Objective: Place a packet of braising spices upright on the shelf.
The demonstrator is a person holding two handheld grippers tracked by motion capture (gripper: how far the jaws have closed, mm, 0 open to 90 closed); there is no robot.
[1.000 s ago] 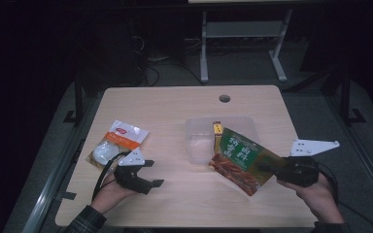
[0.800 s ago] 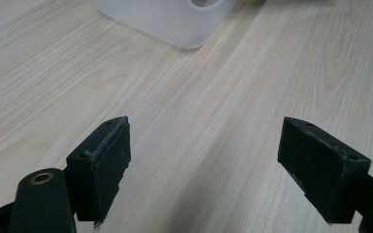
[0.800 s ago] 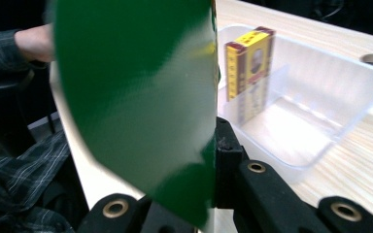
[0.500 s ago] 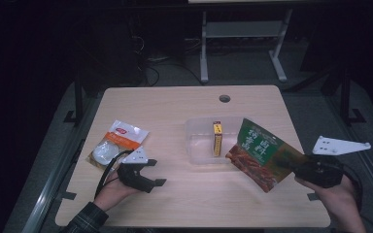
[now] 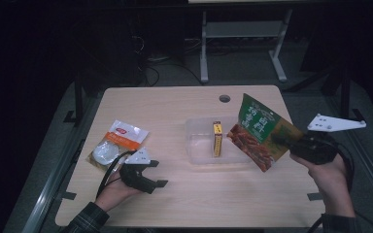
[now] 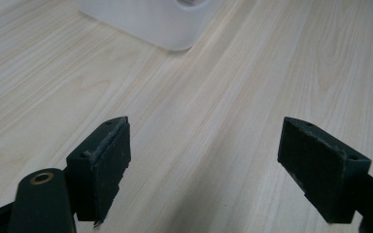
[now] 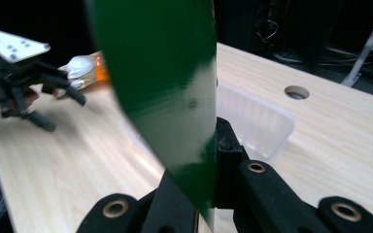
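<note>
Green pouch (image 5: 261,131): big white characters on front, too small to make out. White packet (image 5: 118,144): small red logo on top, unreadable. Yellow box (image 5: 217,138): print illegible.

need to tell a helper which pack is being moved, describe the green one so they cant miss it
Start at the clear plastic tub in the middle of the wooden table. Just right of it, the right gripper holds the green snack pouch tilted above the tabletop. Unlike the white-and-orange packet lying flat at left, it is airborne.
</note>
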